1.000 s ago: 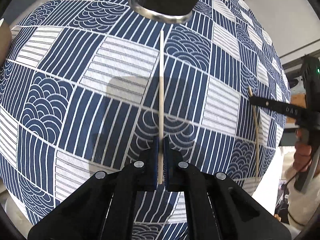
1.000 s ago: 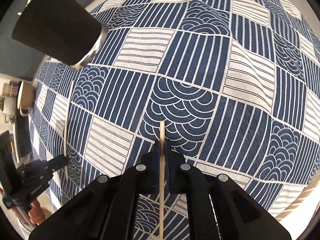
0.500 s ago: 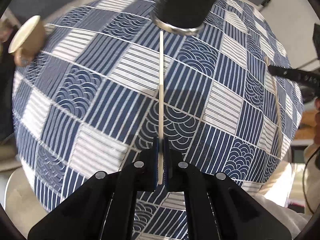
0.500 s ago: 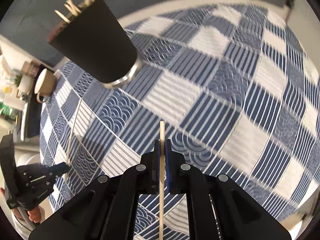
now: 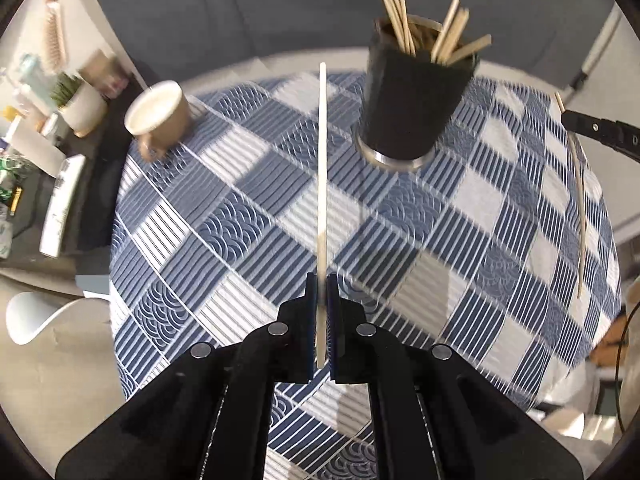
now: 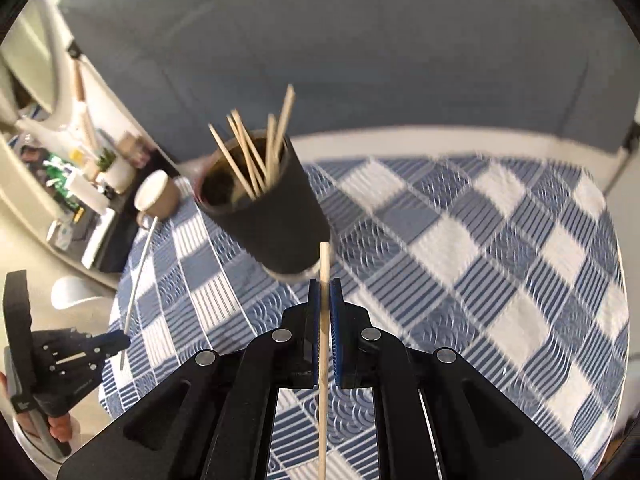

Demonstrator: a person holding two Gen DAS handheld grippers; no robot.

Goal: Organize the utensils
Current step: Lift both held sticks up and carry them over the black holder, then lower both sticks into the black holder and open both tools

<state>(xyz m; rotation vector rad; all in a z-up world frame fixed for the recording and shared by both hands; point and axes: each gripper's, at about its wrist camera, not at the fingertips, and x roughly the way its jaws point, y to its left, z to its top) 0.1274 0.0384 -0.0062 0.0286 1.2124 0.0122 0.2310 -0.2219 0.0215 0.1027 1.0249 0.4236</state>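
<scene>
My left gripper (image 5: 321, 280) is shut on a pale chopstick (image 5: 322, 168) that points forward, raised above the table. My right gripper (image 6: 325, 284) is shut on another wooden chopstick (image 6: 323, 360), its short tip reaching the base of the black holder cup (image 6: 272, 216). The cup holds several chopsticks and also shows in the left wrist view (image 5: 416, 100), ahead and right of the left chopstick's tip. The right gripper (image 5: 600, 132) with its chopstick (image 5: 580, 208) shows at the right edge of the left wrist view. The left gripper (image 6: 116, 340) shows at the lower left of the right wrist view.
A blue and white patterned tablecloth (image 5: 460, 240) covers the table. A brown mug (image 5: 160, 120) stands at the table's far left edge and shows in the right wrist view (image 6: 154, 200). A cluttered shelf (image 5: 36, 140) lies left of the table. A white chair (image 5: 40, 320) stands lower left.
Both grippers have lifted and tilted up with their chopsticks. The holder cup's open top, first out of frame, is now in view in both cameras.
</scene>
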